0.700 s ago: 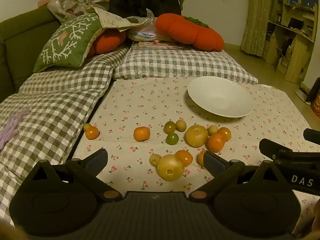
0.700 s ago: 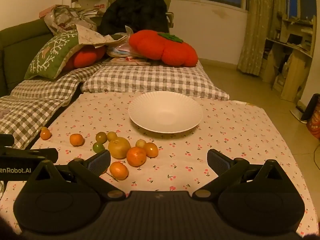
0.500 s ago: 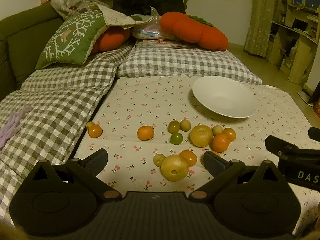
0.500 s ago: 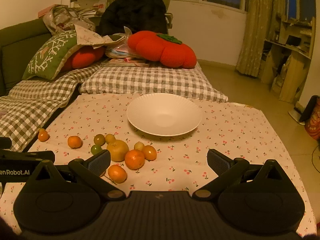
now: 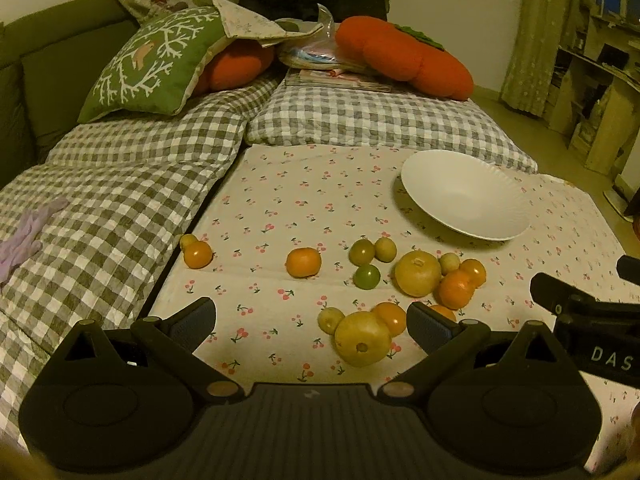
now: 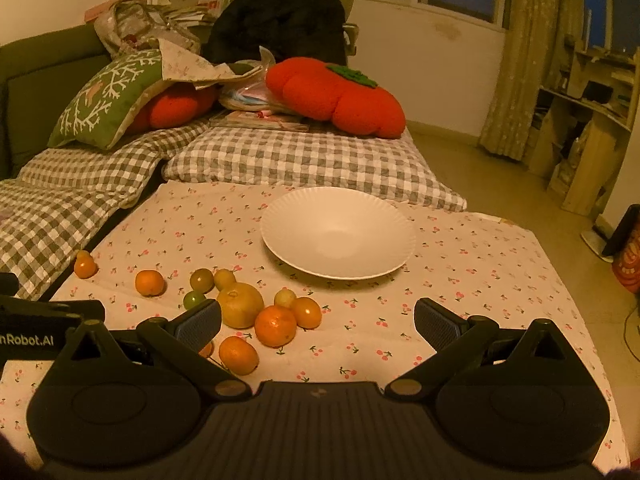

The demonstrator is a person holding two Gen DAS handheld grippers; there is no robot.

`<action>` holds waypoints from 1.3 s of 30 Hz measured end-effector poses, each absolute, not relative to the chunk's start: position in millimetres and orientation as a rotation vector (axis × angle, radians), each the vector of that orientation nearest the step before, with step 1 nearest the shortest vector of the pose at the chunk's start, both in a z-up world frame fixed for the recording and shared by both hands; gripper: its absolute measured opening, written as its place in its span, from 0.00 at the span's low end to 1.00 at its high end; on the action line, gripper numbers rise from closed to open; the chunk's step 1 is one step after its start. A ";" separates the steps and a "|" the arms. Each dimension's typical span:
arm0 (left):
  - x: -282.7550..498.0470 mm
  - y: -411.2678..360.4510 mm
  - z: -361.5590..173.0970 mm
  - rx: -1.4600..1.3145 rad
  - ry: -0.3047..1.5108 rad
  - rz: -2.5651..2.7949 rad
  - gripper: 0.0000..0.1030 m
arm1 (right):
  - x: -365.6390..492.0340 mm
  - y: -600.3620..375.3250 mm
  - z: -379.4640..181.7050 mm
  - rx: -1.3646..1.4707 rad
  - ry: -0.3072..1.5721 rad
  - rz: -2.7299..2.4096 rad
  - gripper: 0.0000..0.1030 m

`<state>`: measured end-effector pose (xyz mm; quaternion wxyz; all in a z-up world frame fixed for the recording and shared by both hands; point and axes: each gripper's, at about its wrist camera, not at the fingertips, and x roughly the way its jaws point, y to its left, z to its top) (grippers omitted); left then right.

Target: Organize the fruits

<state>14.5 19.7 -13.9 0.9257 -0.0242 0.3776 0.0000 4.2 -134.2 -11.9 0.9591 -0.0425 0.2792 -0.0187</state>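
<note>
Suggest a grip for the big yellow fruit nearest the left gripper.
Take the big yellow fruit across its widest middle, coming down from above. It is round, so pads off-centre would likely slip. A small yellow fruit and an orange one crowd its far side.

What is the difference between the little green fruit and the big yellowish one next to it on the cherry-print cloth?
The green fruit is much smaller than the big yellow fruit. The green fruit is bright green and glossy; the yellow fruit is pale yellow-brown and dull, with a dimple on top. The green fruit lies apart from its neighbours, while the yellow fruit sits against an orange fruit. Both are round and rest on the cloth, outside the white plate.
</note>
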 end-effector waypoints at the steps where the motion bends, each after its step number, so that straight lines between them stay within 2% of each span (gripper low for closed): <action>1: 15.0 20.3 -14.1 -0.046 0.776 0.003 0.90 | 5.1 -133.2 -12.2 -0.090 0.568 -0.036 1.00; 8: 18.1 21.2 -15.8 -0.060 0.749 -0.002 0.90 | 15.7 -127.1 -13.3 -0.102 0.610 -0.002 1.00; 18: 47.9 98.5 3.1 -0.276 0.699 0.091 0.90 | 45.9 -152.9 10.9 0.039 0.456 0.059 1.00; 28: 94.5 125.6 -20.2 -0.332 0.840 0.147 0.89 | 65.8 -129.7 -8.9 -0.005 0.556 0.186 1.00; 35: 120.8 136.2 -51.4 -0.367 0.938 0.171 0.73 | 68.5 -103.4 -24.6 -0.111 0.633 0.349 0.99; 39: 121.6 130.8 -56.1 -0.372 0.917 0.150 0.67 | 69.4 -99.6 -30.6 -0.156 0.668 0.406 0.94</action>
